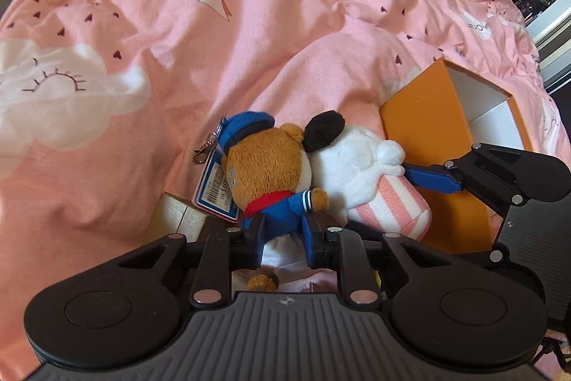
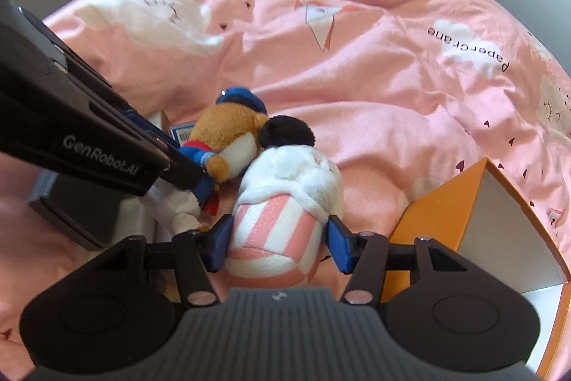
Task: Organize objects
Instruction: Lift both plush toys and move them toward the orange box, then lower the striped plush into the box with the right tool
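Two hand-held tools worked side by side over a bed covered by a pink quilt (image 1: 249, 24) printed with clouds and paper cranes.

The left tool (image 1: 283, 234) was pinched nearly closed on the body of a brown bear doll (image 1: 271, 174) in a blue cap and blue jacket, gripping it at the waist, just ahead of the tool's base. A barcoded tag (image 1: 216, 191) and a metal clip (image 1: 207, 149) hung from the doll on the tool's left side. The narrow grip suited the doll's thin, soft middle, which gave the pads something to bite on.

The right tool (image 2: 278, 243) stood about half open, its blue pads flanking the striped pink-and-white body of a white plush toy (image 2: 285, 202) with a black ear. The left pad appeared to touch the fabric; whether the right pad pressed could not be told, so the hold seemed loose at best. The wider opening matched the toy's plump body.

The two toys lay head to head, touching, directly ahead of both tools on the quilt. An orange box (image 2: 474, 213) with a white inside sat open just to the right of the right tool, near the plush toy. Its nearness suggested it was the intended container, and both toys were still outside it. Soft bodies may slip or sag when lifted.
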